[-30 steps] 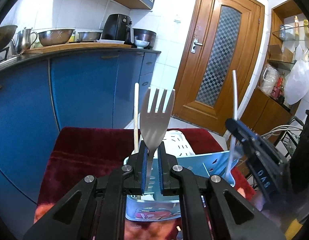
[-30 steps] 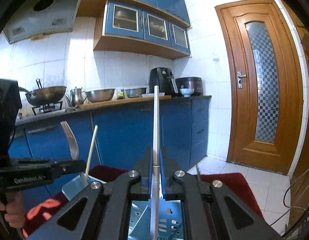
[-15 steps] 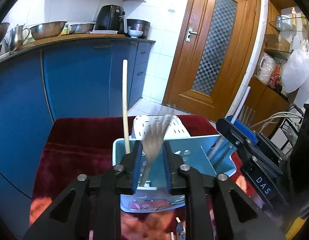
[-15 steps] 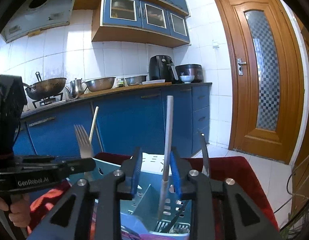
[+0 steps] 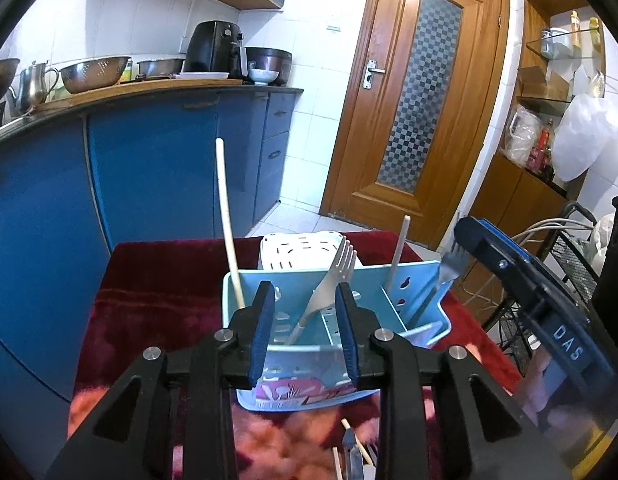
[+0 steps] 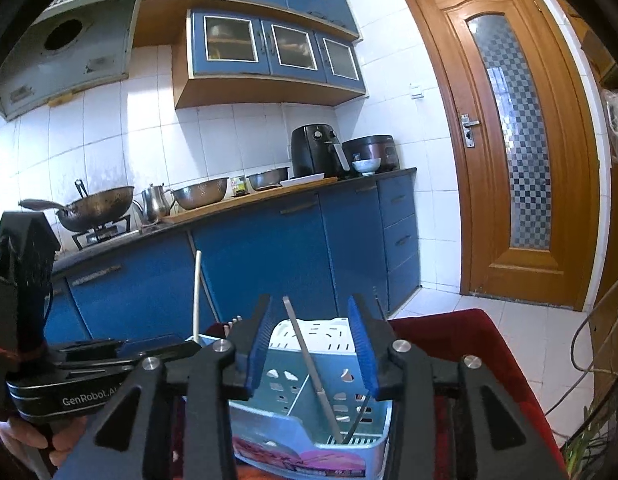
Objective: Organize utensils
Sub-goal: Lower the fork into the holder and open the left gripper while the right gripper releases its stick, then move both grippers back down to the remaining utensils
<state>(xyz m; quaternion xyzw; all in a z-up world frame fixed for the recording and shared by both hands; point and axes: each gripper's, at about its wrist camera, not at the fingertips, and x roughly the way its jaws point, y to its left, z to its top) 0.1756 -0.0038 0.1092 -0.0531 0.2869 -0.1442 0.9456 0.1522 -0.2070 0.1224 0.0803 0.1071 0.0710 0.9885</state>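
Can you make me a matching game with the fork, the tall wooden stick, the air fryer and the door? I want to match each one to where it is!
Things:
1. fork
2. wooden stick
3. air fryer
4. door

Places:
A. on the counter
B. at the caddy's left end, standing up
C. behind the table, shut
D. leaning in the caddy between the open left gripper's fingers

Pairs: 1-D, 2-B, 3-A, 4-C
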